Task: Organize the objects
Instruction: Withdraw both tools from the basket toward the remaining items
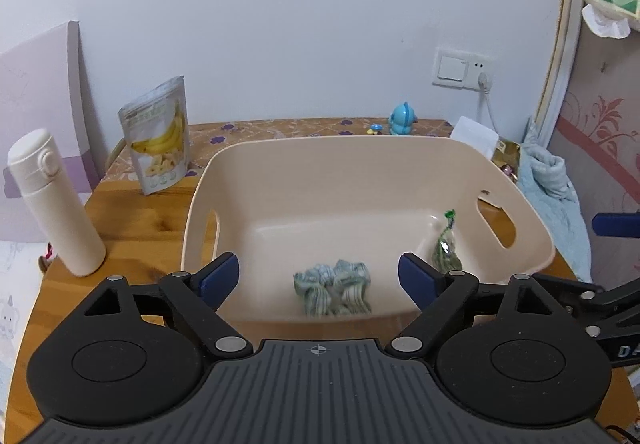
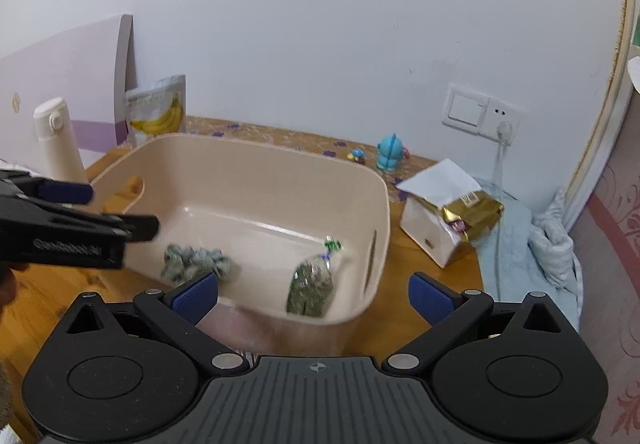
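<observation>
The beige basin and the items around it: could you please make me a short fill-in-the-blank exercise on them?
1. The striped socks lie inside the ____ basin.
2. The snack pouch beside the white bottle shows ____.
3. The left gripper has its jaws ____.
4. The toy figure by the wall is ____.

Missing words: beige; bananas; open; blue

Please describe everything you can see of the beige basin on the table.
The beige basin looks like smooth plastic, roughly rectangular with rounded corners, sloping walls and a cut-out handle slot on each short side. It stands upright on the wooden table. Inside lie a striped cloth bundle and a small tied bag of green bits, apart.
</observation>
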Available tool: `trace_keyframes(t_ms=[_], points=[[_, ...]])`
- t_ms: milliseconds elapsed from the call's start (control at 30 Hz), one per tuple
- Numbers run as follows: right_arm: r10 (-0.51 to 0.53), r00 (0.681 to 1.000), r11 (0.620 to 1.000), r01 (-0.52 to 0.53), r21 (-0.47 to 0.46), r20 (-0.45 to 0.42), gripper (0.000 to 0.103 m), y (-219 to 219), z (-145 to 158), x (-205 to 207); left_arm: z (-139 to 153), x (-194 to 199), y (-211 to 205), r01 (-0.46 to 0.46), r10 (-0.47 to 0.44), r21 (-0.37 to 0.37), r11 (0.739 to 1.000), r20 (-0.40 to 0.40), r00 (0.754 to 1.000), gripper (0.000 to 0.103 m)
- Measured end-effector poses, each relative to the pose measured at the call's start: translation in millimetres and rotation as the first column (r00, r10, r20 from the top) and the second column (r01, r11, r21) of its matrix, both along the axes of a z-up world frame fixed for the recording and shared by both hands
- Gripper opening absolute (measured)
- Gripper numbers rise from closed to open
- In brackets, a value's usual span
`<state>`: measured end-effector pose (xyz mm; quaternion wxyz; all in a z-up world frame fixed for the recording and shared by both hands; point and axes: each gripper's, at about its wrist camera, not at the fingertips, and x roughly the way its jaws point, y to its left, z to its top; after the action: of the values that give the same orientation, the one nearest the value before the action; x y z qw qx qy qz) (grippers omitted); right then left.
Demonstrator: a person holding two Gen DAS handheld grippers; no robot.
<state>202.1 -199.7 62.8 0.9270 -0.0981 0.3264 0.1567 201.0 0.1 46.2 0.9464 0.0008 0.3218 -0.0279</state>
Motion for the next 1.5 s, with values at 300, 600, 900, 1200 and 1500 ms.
trace_keyframes(t_ms=[300, 600, 900, 1200, 1500], points=[[-0.024, 0.998, 0.999, 0.022, -0.034, -0.05, 0.103, -12, -20, -20, 2, -40, -2, 0.009, -0.009, 0.05, 0.999, 0.005, 1.0, 0.09], [-0.037, 0.997, 0.998, 0.033, -0.054, -0.074, 0.103, -27, -44, -33, -23, -56, 2, 0.005, -0.001, 0.052, 0.999, -0.078, 0.997, 0.09], [-0.032, 0.993, 0.999, 0.028, -0.035, -0.114, 0.103, -36, -73, -38, -54, -61, 7, 0.021, -0.015, 0.038, 0.999, -0.163, 0.987, 0.09], [-0.016, 0.995, 1.0, 0.014, -0.018, -0.103, 0.103, -37, -96, -44, -87, -55, 9, 0.044, -0.041, 0.004, 0.999, -0.28, 0.959, 0.09], [-0.018, 0.997, 0.996, 0.011, -0.088, -0.075, 0.103, -30, -108, -37, -102, -44, 5, 0.039, -0.036, 0.005, 0.999, -0.307, 0.951, 0.09]])
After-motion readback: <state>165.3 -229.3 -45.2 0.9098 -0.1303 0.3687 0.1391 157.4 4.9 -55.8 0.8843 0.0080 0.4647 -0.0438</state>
